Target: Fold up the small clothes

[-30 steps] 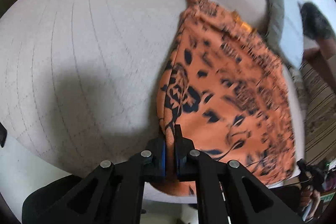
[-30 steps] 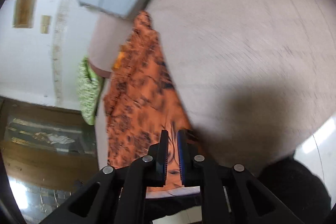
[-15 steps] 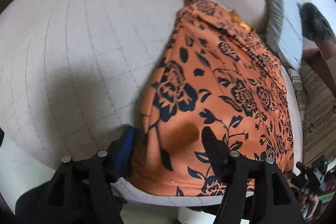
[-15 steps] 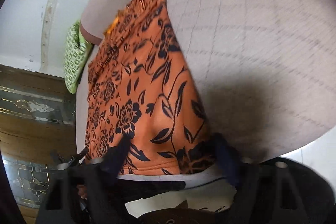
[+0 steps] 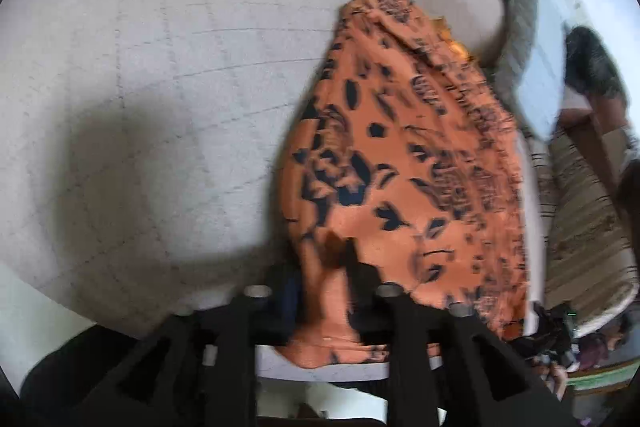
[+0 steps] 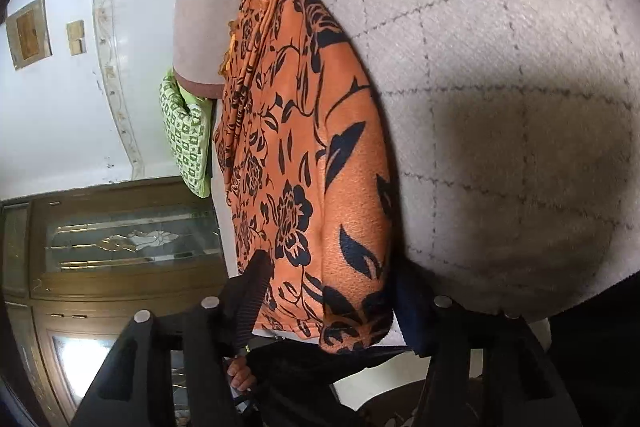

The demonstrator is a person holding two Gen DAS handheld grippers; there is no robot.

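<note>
Landmark: the orange floral garment (image 5: 404, 163) is lying on the pale quilted cushion (image 5: 168, 67), along the cushion's edge, folded into a long strip.
Around the garment: a grey pillow (image 5: 516, 39) is sitting just beyond its far end; a green patterned cloth (image 6: 186, 135) is hanging beside the cushion's far corner; a striped rug (image 5: 580, 227) is lying off the garment's outer side.
In the way: nothing is covering the garment except the finger tips at its near hem; the grippers' shadows are falling on the cushion beside it.
Left gripper (image 5: 320, 287): its jaws are closing with the garment's near corner between them; blur is hiding whether the pads are pressing yet.
Right gripper (image 6: 332, 291): its jaws are opening, standing either side of the garment's near end, pads clear of the cloth.
Only in the left view: the rug and a person's legs (image 5: 600, 99) past the pillow.
Only in the right view: a wooden glazed cabinet (image 6: 116, 247), a tiled wall, and a hand (image 6: 240, 375) below the garment's hem.
Long axis: the garment is running from the grippers away toward the pillow, its narrow bunched end farthest off.
</note>
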